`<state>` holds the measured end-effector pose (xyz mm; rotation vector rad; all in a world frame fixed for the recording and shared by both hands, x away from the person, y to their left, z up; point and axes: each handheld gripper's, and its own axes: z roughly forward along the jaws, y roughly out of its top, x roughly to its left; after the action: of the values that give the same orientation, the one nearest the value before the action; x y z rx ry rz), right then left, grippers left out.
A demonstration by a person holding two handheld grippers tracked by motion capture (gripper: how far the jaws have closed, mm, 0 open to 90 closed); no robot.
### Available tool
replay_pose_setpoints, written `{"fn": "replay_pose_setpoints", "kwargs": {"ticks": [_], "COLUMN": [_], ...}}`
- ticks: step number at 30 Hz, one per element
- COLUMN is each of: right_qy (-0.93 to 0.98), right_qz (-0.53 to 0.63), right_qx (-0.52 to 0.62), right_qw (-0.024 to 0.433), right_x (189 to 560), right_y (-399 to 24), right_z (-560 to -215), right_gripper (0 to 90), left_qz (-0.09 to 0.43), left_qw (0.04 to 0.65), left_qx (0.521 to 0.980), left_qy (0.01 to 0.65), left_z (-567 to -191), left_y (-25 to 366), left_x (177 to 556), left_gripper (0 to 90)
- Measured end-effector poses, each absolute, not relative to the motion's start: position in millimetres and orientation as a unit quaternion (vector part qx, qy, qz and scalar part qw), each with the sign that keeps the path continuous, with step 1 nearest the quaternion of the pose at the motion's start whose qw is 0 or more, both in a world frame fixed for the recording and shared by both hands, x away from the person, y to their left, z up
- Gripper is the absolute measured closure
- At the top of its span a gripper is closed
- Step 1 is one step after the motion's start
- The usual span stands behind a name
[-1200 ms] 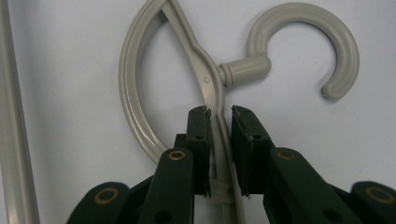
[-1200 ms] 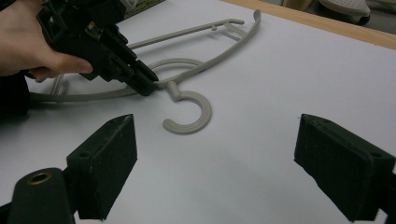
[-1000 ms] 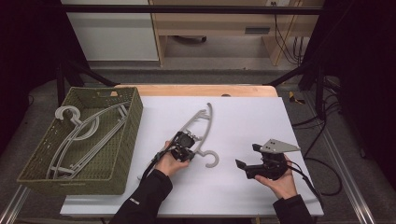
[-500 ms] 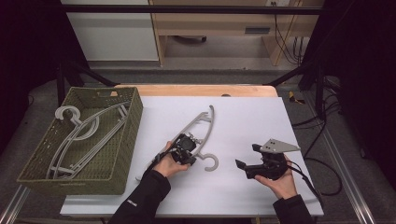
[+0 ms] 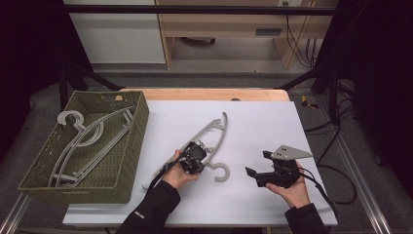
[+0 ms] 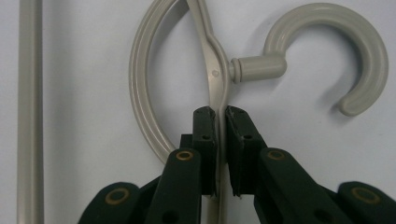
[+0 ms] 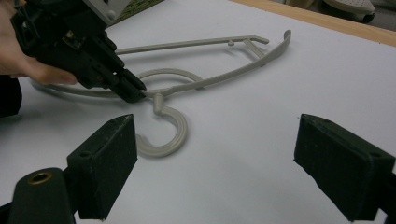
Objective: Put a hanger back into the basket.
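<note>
A grey plastic hanger (image 5: 215,132) lies flat on the white table, its hook (image 5: 222,172) toward the near edge. My left gripper (image 5: 196,161) points down at it. In the left gripper view the left gripper (image 6: 221,113) is shut on the hanger's thin top bar (image 6: 215,74), just beside the hook's neck (image 6: 254,66); its jaws have just been closing on that bar. In the right gripper view the left gripper (image 7: 132,93) pinches the hanger (image 7: 164,141) at the same spot. My right gripper (image 5: 258,164), (image 7: 218,136) hovers open to the hook's right, holding nothing.
A green woven basket (image 5: 127,163) stands at the table's left with several grey hangers (image 5: 85,142) inside. A wooden strip (image 5: 209,92) runs along the table's far edge. Cables (image 5: 336,180) trail off the right side.
The left hand and the hanger have shifted slightly toward the near edge. The right hand has stayed still.
</note>
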<state>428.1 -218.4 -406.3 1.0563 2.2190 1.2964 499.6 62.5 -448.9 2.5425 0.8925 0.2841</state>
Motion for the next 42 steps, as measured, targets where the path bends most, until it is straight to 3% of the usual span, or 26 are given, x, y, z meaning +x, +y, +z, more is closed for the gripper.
{"fn": "replay_pose_setpoints", "kwargs": {"ticks": [16,29,42], "right_qy": [0.781,0.776,0.775], "right_qz": [0.462,0.466,0.47], "right_qx": [0.379,0.382,0.38], "right_qw": [0.183,0.182,0.184], "right_x": [427.9,427.1,428.4], "right_y": [-224.4,-228.0,-231.1], "right_z": [-405.1,-403.8,-404.8], "right_gripper": [13.5,13.4,13.2], "left_qz": [0.105,0.108,0.1], "left_qw": [0.319,0.34,0.381], "left_qx": [0.898,0.908,0.896], "left_qy": [0.286,0.22,0.203], "left_z": [-372.6,-313.8,-272.3], "left_y": [104.6,124.9,148.0], "left_x": [460.9,424.3,411.0], "left_gripper": [83.0,82.9,83.0]}}
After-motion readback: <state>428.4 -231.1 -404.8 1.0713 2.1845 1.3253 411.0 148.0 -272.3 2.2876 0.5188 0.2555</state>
